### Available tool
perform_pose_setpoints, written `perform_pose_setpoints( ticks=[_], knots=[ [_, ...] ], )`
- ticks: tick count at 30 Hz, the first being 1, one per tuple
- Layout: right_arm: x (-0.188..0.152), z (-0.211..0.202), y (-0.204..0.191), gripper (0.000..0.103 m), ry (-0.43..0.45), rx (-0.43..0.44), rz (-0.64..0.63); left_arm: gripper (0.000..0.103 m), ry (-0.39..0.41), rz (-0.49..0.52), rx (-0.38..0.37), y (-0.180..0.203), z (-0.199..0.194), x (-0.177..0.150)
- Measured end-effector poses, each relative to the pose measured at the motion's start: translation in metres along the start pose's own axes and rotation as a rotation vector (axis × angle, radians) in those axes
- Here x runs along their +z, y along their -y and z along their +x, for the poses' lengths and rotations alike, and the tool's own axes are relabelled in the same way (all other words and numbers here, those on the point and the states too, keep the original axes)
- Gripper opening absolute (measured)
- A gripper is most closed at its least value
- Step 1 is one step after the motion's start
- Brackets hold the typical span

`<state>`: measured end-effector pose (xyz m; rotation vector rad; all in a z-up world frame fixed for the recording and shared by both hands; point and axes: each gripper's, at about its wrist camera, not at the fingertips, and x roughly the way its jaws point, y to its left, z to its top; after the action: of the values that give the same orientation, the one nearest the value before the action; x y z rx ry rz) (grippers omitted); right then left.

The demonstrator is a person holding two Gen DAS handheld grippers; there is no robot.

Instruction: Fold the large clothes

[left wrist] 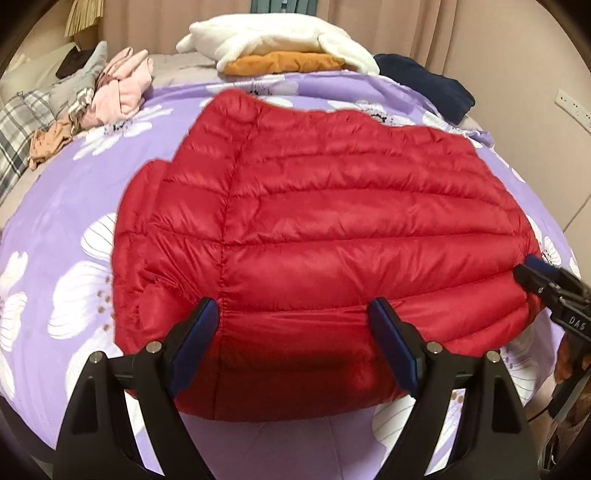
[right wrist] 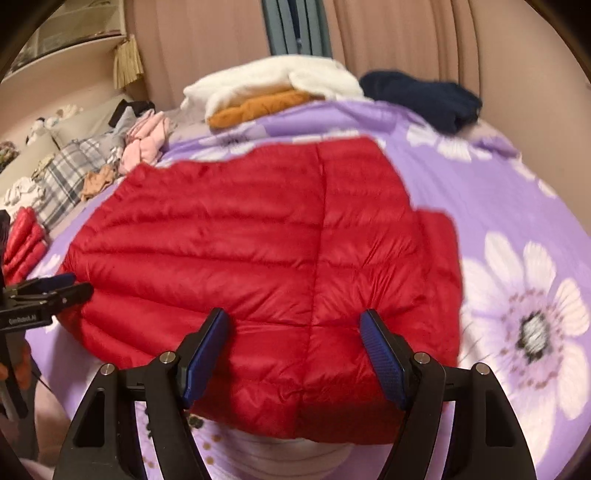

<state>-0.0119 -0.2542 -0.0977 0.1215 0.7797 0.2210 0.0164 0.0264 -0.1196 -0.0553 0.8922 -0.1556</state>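
A: So what's the red puffer jacket (left wrist: 314, 229) looking like?
B: Quilted, shiny, lying flat on the purple flowered bedspread (left wrist: 55, 229)
A: And the grippers?
B: Left gripper (left wrist: 291, 310) and right gripper (right wrist: 293, 321) both gape wide over its near hem, pinching nothing

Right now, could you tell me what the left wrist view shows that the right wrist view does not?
Only the left wrist view shows the wall socket. Only the right wrist view shows the shelves and a second red quilted piece. Both show the red puffer jacket on the purple floral bedspread, with open grippers, left gripper and right gripper, over its near hem.
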Motion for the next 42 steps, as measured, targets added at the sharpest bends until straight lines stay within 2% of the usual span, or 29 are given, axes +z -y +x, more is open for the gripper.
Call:
perform_pose_setpoints(
  ticks=[4, 7, 13, 16, 17, 19, 22, 25, 28, 32, 37, 40, 42],
  knots=[
    [-0.002, 0.010, 0.009, 0.075, -0.019, 0.043, 0.044, 0.085, -0.005, -0.026, -0.025, -0.005, 0.001, 0.001],
    [0.004, 0.001, 0.006, 0.075, -0.026, 0.031, 0.033, 0.082, -0.008, -0.030, -0.028, -0.006, -0.007, 0.004],
    [0.028, -0.037, -0.002, 0.075, 0.114, 0.116, 0.014, 0.082, 0.041, -0.038, -0.078, 0.000, -0.030, 0.013],
    [0.050, -0.027, -0.013, 0.075, 0.129, 0.128, -0.006, 0.082, 0.052, -0.014, -0.084, 0.011, -0.029, 0.019],
    [0.057, -0.021, -0.018, 0.075, 0.133, 0.124, -0.019, 0.079, 0.051, -0.004, -0.082, 0.014, -0.027, 0.021],
    [0.067, -0.009, -0.028, 0.066, 0.137, 0.136, -0.038, 0.072, 0.050, 0.028, -0.077, 0.021, -0.022, 0.028],
    [0.080, 0.014, -0.042, 0.052, 0.102, 0.174, -0.049, 0.062, 0.038, 0.059, -0.064, 0.024, -0.012, 0.035],
    [0.087, 0.045, -0.054, 0.042, 0.013, 0.159, -0.060, 0.061, 0.004, 0.073, -0.062, 0.025, 0.002, 0.035],
    [0.084, 0.081, -0.057, 0.040, -0.102, 0.118, -0.064, 0.061, -0.013, 0.075, -0.063, 0.022, 0.011, 0.031],
    [0.079, 0.094, -0.056, 0.040, -0.134, 0.104, -0.070, 0.062, -0.022, 0.080, -0.066, 0.021, 0.015, 0.031],
    [0.077, 0.079, -0.046, 0.040, -0.113, 0.154, -0.018, 0.062, -0.017, 0.031, -0.088, 0.016, 0.001, 0.038],
    [0.074, 0.047, -0.042, 0.040, -0.038, 0.165, -0.030, 0.062, 0.033, -0.010, -0.103, 0.003, -0.019, 0.038],
    [0.066, 0.021, -0.039, 0.040, 0.018, 0.134, -0.063, 0.062, 0.044, -0.032, -0.094, -0.007, -0.025, 0.038]
  ],
)
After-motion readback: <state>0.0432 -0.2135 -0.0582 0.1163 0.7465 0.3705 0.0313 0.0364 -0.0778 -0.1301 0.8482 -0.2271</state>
